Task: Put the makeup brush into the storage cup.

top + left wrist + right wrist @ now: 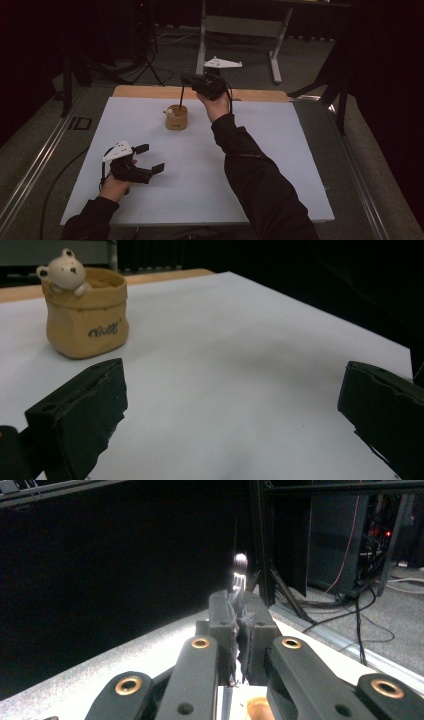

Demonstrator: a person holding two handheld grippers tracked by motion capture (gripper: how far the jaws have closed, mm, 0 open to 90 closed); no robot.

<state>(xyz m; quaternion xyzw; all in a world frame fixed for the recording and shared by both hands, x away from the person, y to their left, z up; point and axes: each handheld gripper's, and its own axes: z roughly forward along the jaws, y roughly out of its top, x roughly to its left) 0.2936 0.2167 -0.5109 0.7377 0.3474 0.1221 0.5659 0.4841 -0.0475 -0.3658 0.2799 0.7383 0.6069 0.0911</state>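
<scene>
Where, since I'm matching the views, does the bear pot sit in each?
High view: bear pot at centre, dark stick reaching into it.
Left gripper view: upper left.
Right gripper view: tan patch at the bottom edge, probably it.
Shared landmark: white table sheet.

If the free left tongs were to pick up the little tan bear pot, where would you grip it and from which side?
Grip the tan pot across its rounded body, below the rim, coming in level from the left tongs' side. It stands upright, its walls bulge evenly, and the bear figure sits on the rim, so a top grip looks awkward.
</scene>
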